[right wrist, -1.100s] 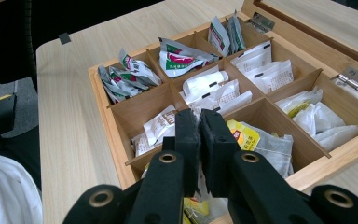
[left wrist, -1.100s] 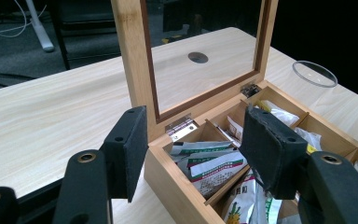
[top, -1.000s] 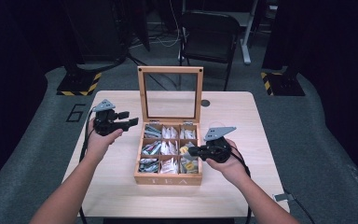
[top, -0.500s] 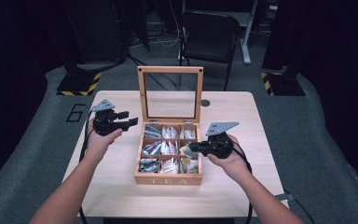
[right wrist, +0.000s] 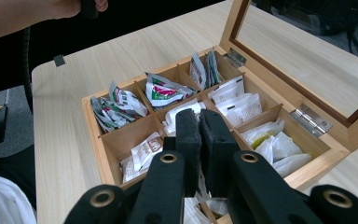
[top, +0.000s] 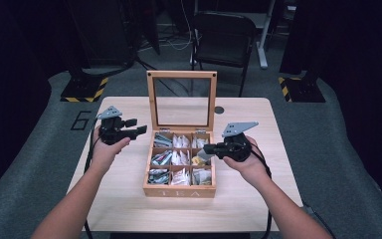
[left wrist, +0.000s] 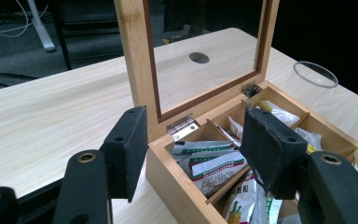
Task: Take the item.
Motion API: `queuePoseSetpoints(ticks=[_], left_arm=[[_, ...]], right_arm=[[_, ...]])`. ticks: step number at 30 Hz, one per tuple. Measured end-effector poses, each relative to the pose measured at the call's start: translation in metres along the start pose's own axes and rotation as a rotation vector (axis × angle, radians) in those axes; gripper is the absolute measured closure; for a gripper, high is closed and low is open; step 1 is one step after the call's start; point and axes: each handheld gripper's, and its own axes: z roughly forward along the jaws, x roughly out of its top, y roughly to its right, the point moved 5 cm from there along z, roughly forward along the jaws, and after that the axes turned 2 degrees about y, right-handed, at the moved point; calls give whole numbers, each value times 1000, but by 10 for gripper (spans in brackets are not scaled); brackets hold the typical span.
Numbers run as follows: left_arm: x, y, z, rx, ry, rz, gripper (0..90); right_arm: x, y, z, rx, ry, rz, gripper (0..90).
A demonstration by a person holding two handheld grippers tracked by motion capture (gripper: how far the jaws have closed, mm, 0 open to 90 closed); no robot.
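Observation:
An open wooden tea box (top: pixel 179 191) stands mid-table, its glass lid (top: pixel 181 99) upright. Its compartments hold several tea bag packets (right wrist: pixel 161 91). My left gripper (top: pixel 140 127) hovers to the left of the box, pointing at it; its jaws (left wrist: pixel 193 149) are open with nothing between them. My right gripper (top: pixel 206 148) hangs over the box's right column of compartments. Its pads (right wrist: pixel 199 121) are pressed together, and a pale tea bag packet (top: pixel 205 156) hangs from them just above the box.
A small round hole (top: pixel 219 109) sits in the tabletop behind the lid. A clear round ring (left wrist: pixel 315 73) lies on the table beyond the box. A black chair (top: pixel 224 35) stands behind the table. Bare wood lies on both sides of the box.
My right gripper has risen a little above the box with its jaws still shut. The left gripper has stayed where it was.

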Motion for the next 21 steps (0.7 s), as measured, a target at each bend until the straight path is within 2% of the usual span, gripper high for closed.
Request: queuePoseSetpoints(ticks=[11, 17, 21], left_arm=[[0, 0, 0, 3, 2, -3, 410], [0, -1, -1, 2, 3, -5, 411], [0, -1, -2, 2, -1, -6, 411]], right_arm=[[7, 4, -3, -5, 6, 1, 863], [12, 11, -5, -17, 10, -5, 863], [16, 20, -10, -42, 12, 4, 863]])
